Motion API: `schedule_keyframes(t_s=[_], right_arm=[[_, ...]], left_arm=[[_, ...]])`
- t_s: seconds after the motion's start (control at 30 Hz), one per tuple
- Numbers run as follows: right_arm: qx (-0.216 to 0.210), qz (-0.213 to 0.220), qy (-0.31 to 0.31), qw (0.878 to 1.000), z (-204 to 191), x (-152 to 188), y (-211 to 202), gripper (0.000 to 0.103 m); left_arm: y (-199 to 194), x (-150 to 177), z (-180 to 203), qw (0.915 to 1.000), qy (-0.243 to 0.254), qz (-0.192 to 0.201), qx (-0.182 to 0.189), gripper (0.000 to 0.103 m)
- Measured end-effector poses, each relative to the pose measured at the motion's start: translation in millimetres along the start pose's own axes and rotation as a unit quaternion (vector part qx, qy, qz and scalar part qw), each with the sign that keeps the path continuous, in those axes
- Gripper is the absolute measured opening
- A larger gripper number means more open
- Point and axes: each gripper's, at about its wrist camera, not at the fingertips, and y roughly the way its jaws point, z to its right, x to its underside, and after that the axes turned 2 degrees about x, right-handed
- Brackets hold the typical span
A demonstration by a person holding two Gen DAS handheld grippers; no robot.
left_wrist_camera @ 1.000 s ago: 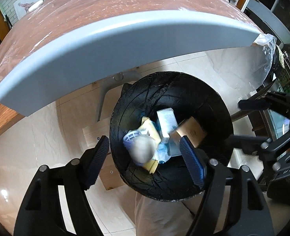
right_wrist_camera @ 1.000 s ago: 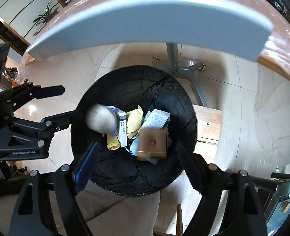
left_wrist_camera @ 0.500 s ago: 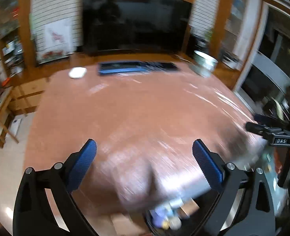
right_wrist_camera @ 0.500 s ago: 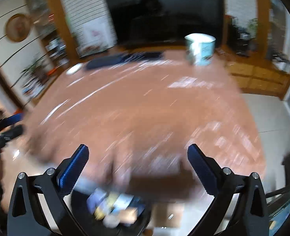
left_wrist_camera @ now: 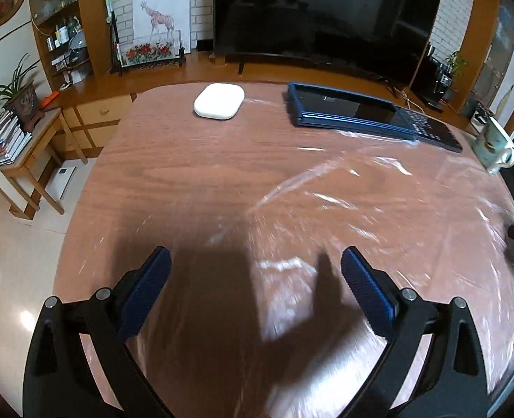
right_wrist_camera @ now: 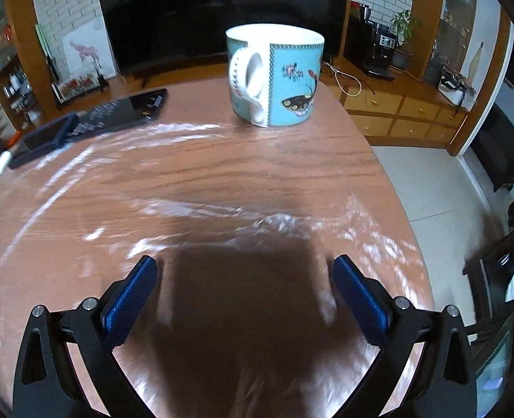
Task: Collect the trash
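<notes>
Tools, left [left_wrist_camera: 255,271] and right [right_wrist_camera: 244,278], hang spread apart, empty, over the wooden table [left_wrist_camera: 204,181].

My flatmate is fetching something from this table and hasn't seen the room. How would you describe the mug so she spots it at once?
On the round wooden table in front of the big dark TV, look near the far edge, right of the flat dark blue keyboard. The mug stands upright there: turquoise with a white handle and rim and a butterfly motif, the only tall thing on the table.
</notes>
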Motion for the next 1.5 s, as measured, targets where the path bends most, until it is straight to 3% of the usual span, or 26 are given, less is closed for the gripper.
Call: schedule_keyframes(t_s=[0.27,1.5], right_arm=[[0.002,0.018,0.002,1.0,5.2,-5.9,7.0,0.099],[0.002,0.018,0.002,1.0,3.4,-5.7,5.8,0.099]], left_arm=[[14.5,-5.6,1.0,0.9996,0.018,0.0,-0.023,0.1],[18.5,-6.1,-2.8,0.9996,0.013,-0.003,-0.024,0.102]])
